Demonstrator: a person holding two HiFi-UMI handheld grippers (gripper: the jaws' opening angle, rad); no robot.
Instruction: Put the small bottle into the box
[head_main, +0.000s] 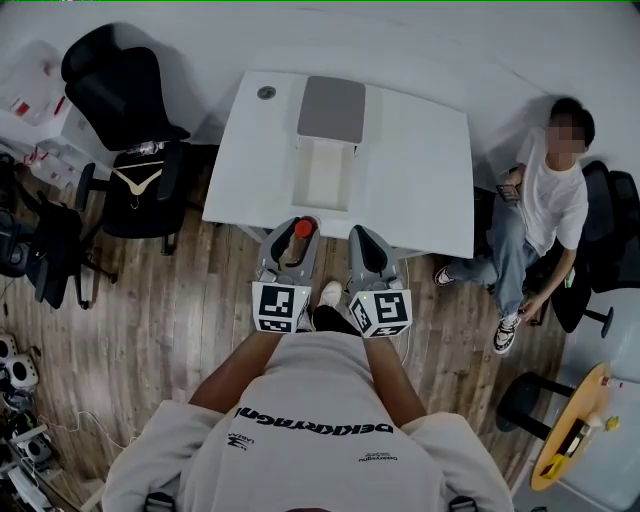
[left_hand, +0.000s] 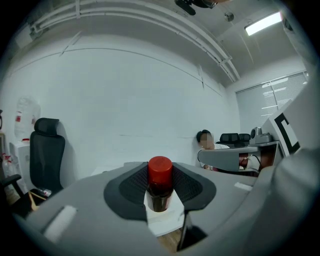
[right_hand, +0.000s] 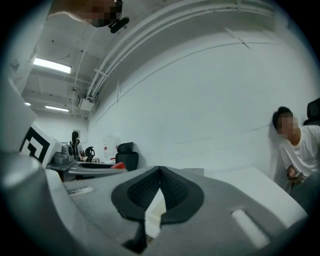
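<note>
left gripper (head_main: 296, 236): jaws part open, clamped on small bottle (left_hand: 160, 186), red cap standing above the pads | right gripper (right_hand: 160, 173): jaws closed tip to tip, nothing between them | box (head_main: 327, 176): open on table (head_main: 425, 175), just ahead of both grippers' fingertips, apart from the bottle

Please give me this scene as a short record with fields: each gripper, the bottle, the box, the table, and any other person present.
left gripper: shut on the small bottle
small bottle: red cap up, held between the jaws
right gripper: shut, nothing between the jaws
box: open, with its grey lid at the far side
white table: carries the box
seated person: beside the table, on the right in the head view
</note>
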